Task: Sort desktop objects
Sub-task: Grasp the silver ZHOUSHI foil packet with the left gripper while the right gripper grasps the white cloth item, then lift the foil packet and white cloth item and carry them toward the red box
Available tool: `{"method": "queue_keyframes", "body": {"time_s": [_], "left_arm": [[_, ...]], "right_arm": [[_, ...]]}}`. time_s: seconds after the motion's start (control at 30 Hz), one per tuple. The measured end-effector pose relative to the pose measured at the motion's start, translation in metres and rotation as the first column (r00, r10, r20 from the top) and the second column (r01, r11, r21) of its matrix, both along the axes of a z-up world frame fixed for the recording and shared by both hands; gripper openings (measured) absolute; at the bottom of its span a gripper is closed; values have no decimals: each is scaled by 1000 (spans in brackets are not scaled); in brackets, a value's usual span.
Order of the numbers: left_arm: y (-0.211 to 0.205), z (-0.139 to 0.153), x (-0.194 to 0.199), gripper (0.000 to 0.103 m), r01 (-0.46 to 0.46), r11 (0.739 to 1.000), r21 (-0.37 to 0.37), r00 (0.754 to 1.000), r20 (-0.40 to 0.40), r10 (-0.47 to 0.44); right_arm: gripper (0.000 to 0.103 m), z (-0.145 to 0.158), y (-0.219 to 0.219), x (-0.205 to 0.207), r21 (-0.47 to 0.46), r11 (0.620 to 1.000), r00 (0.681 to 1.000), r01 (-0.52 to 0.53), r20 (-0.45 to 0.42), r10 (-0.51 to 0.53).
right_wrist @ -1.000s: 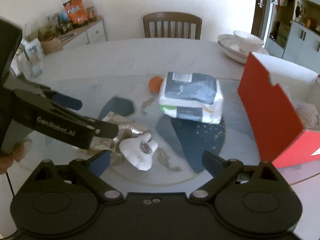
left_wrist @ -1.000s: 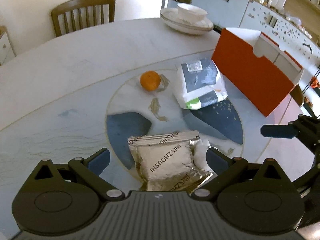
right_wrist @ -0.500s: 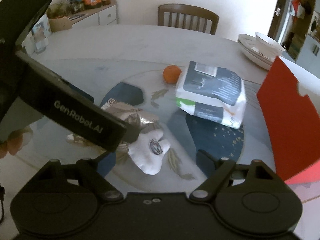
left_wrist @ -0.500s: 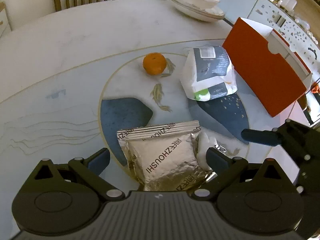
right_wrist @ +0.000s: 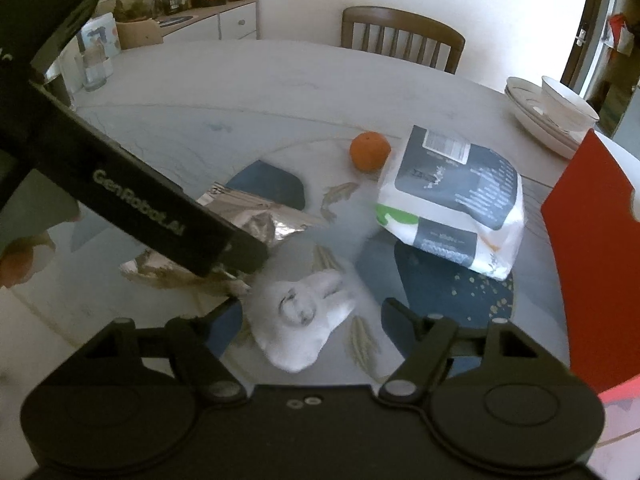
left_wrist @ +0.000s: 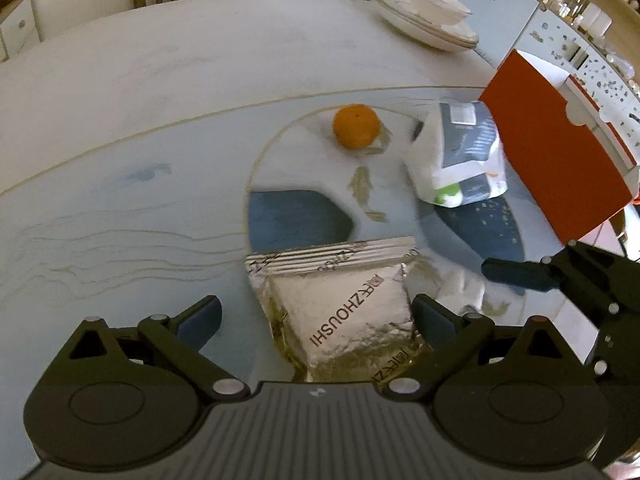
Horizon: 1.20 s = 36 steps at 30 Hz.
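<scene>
A silver foil pouch [left_wrist: 344,304] lies on the round table between the open fingers of my left gripper [left_wrist: 316,316]; it also shows in the right wrist view [right_wrist: 256,216]. A white plush toy [right_wrist: 304,320] lies between the open fingers of my right gripper [right_wrist: 312,316], just right of the pouch. An orange [left_wrist: 356,126] and a white and dark wipes pack [left_wrist: 460,156] lie farther back. A red box [left_wrist: 560,160] stands open at the right.
Stacked plates with a white bowl [left_wrist: 432,20] sit at the table's far edge. A wooden chair [right_wrist: 400,40] stands behind the table. A sideboard with jars and packets [right_wrist: 180,8] is at the far left. The left gripper's body [right_wrist: 120,196] crosses the right wrist view.
Both grippers have moved forward and lower over the table. The pouch now sits between the left fingers and the plush toy between the right fingers. Neither has closed.
</scene>
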<state>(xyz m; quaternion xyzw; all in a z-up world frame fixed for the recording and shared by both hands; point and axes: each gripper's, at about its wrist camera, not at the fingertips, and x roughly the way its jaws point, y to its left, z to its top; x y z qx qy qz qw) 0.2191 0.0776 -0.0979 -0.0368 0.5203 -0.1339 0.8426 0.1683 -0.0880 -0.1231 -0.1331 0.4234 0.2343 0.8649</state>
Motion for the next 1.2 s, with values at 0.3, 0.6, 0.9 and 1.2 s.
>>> {"method": "queue_keyframes", "body": {"time_s": [0.3, 0.6, 0.9, 1.2], "left_arm": [[13, -2, -3, 98, -4, 1000, 8, 1000, 11, 4], [5, 3, -8, 67, 6, 999, -32, 1000, 5, -6], [-1, 7, -11, 58, -18, 1000, -21, 1000, 16, 19], [-20, 13, -19, 51, -45, 999, -1, 999, 22, 45]], "right_arm": [[67, -6, -2, 11, 25, 1000, 999, 12, -41, -11], [56, -4, -6, 10, 36, 999, 998, 24, -54, -23], [53, 2, -33, 11, 66, 994, 994, 86, -77, -81], [53, 14, -69, 10, 114, 983, 988, 141, -84, -131]]}}
